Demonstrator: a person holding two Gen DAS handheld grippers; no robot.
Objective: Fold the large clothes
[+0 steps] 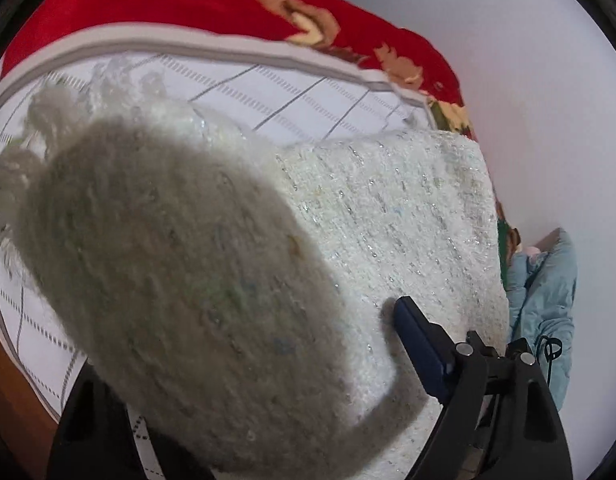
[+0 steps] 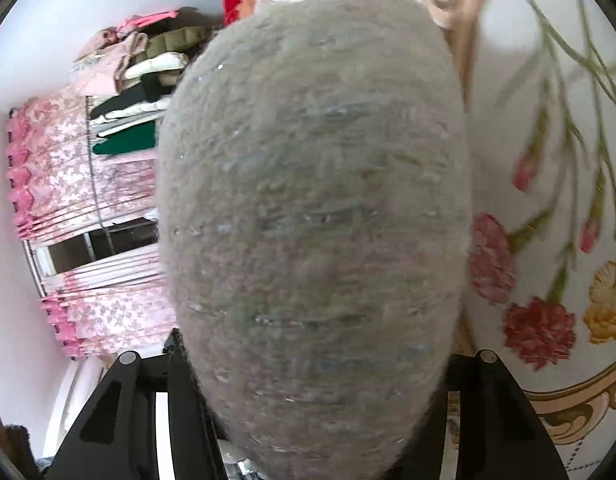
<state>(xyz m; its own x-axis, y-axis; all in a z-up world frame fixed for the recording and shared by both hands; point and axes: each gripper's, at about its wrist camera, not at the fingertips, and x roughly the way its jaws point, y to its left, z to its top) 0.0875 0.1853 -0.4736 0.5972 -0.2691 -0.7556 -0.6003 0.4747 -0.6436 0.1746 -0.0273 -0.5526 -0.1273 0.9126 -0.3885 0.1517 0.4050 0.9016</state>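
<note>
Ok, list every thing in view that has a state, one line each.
White knit garment: partly folded on the bed, one fold lifted close to both cameras.
Left gripper: fabric between its fingers; grip unclear.
Right gripper: fabric bunched between its fingers, fingertips hidden.
Red blanket: spread flat.
Blue jacket: crumpled by the wall.
Pink curtains: partly drawn.

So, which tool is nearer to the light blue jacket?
Left, probably. The left tool has the light blue jacket beside its finger; the right tool does not see it.
</note>
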